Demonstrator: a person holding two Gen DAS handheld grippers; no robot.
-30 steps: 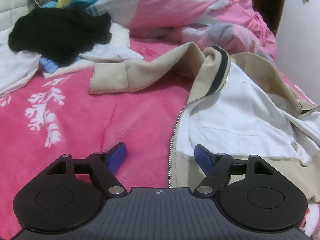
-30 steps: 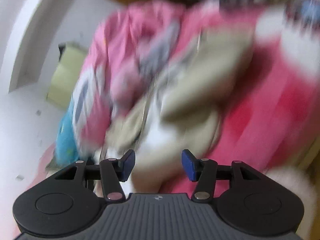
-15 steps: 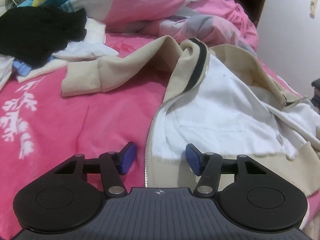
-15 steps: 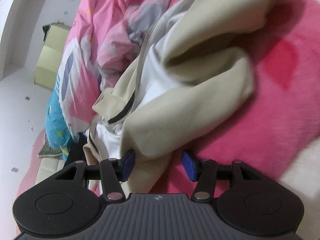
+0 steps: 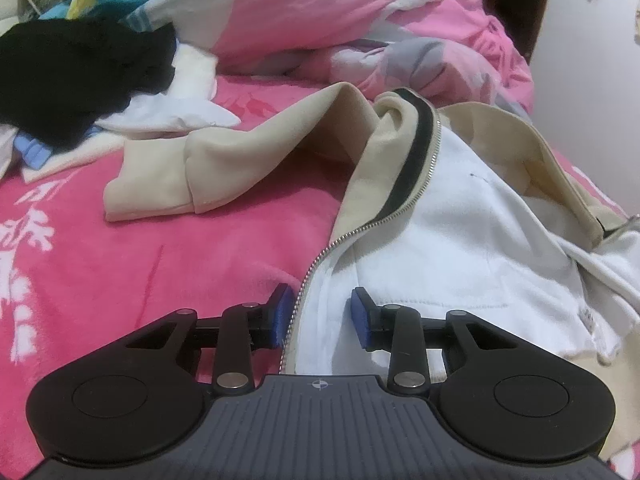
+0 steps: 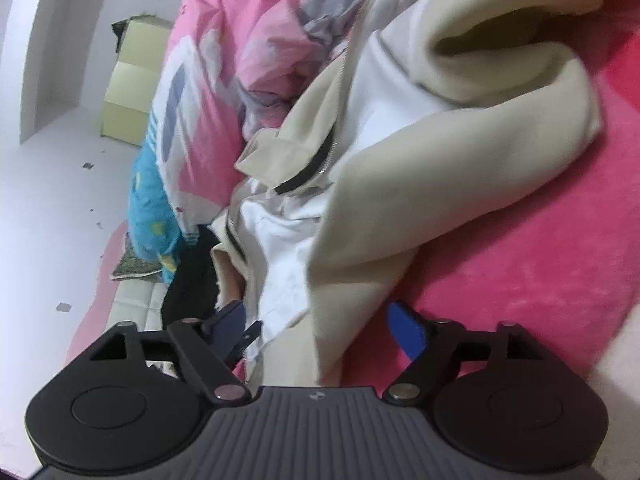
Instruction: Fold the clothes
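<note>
Pink bed blanket [image 5: 168,248] under our beige jacket [image 5: 440,216]. Both grippers, left [image 5: 319,317] & right [image 6: 316,320], spread, straddling hem w/o pinching. We'd close squarely on fabric edge.

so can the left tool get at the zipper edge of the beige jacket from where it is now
Probably yes. The left tool is open and the zipper edge of the beige jacket already runs between its fingers, low near the hem. Nothing lies over that edge; only the pink blanket is beside it.

A pink blanket [image 5: 120,264] carries the beige jacket [image 5: 420,232], black garment [image 5: 72,80] and quilt [image 5: 320,12].
</note>
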